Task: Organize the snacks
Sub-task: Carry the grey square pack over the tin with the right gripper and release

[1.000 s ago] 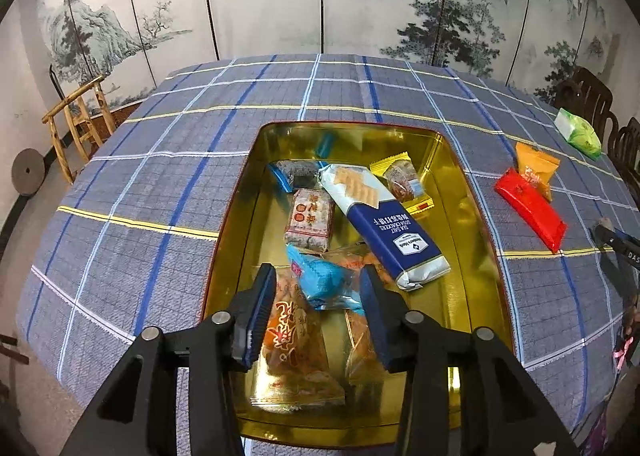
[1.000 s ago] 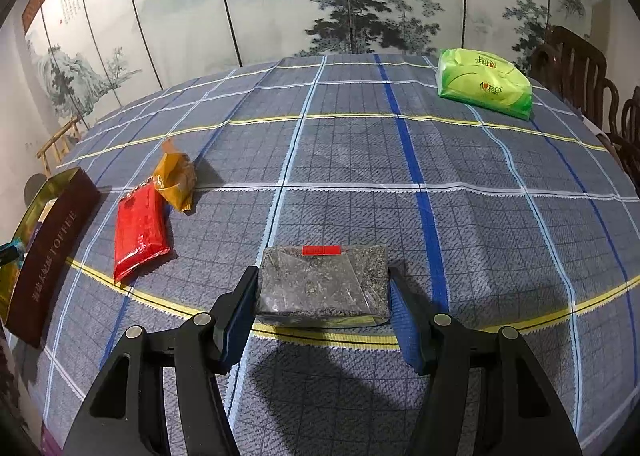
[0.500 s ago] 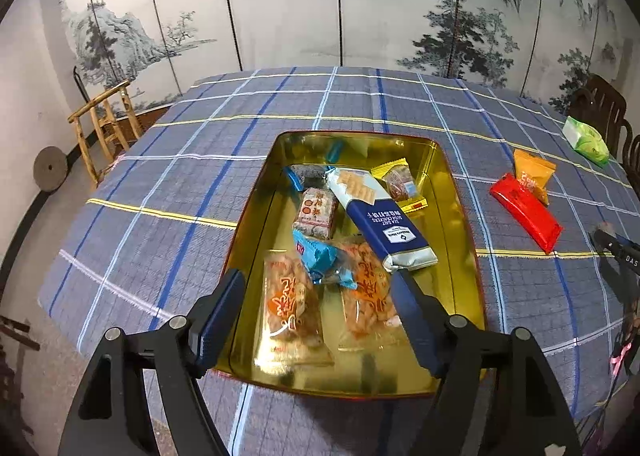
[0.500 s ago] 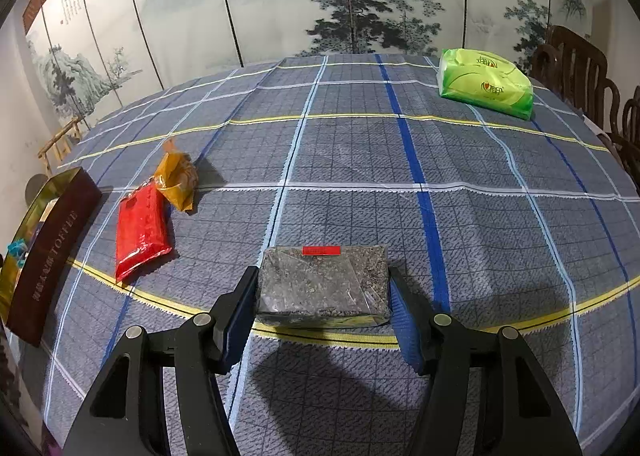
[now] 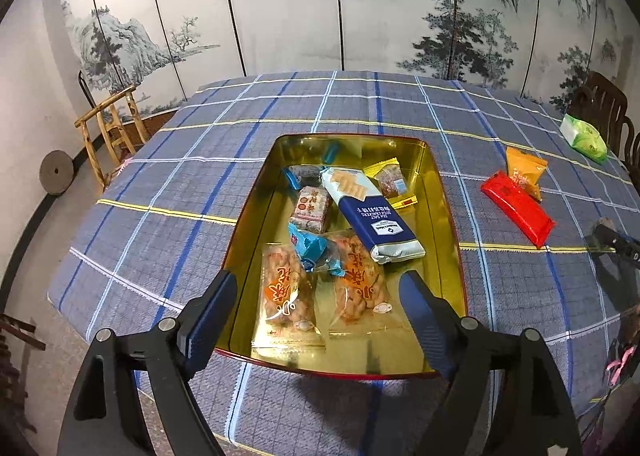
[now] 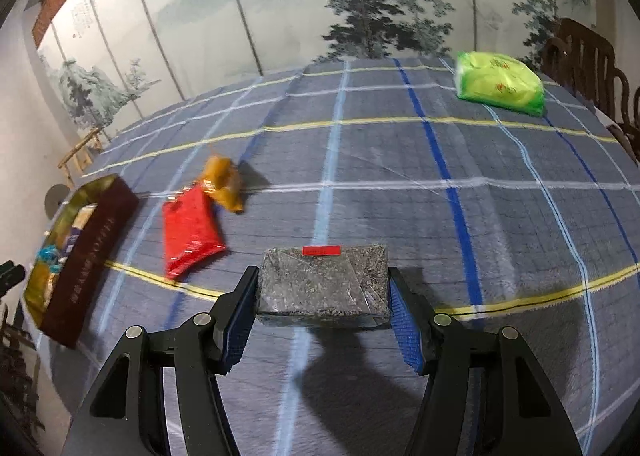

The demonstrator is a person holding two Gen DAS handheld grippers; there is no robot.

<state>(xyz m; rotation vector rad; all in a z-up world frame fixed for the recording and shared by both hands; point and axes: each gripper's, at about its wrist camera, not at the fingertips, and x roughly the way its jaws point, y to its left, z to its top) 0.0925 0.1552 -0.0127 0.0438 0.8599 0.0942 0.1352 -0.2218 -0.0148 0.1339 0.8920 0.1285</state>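
While my left claw (image 5: 316,314) hung above the near end of the gold tin (image 5: 256,207), its jaws were opening with nothing pinched between them; the two clear packs of orange-printed biscuits (image 5: 286,296) lay flat on the tin floor below the fingers, untouched. Farther in, a blue cracker sleeve (image 5: 372,215) lay aslant over the other small snacks, with a crumpled light-blue wrapper (image 5: 310,248) beside it and a yellow-edged sweet (image 5: 390,181) near the far wall. My right claw (image 6: 322,310) was clamped on a clear-wrapped dark grey block (image 6: 324,282) with a red label strip at its far edge, one blue pad against each side, the block lifted off the checked cloth of the counter (image 6: 400,191) and casting a shadow under it. To the left of that block lay a red packet (image 6: 190,234) with an orange pouch (image 6: 222,181) touching its far end, and beyond them the tin's maroon side (image 6: 90,252). A green bag (image 6: 500,83) sat well apart at the counter's far right, near a dark wooden chair (image 6: 588,63).
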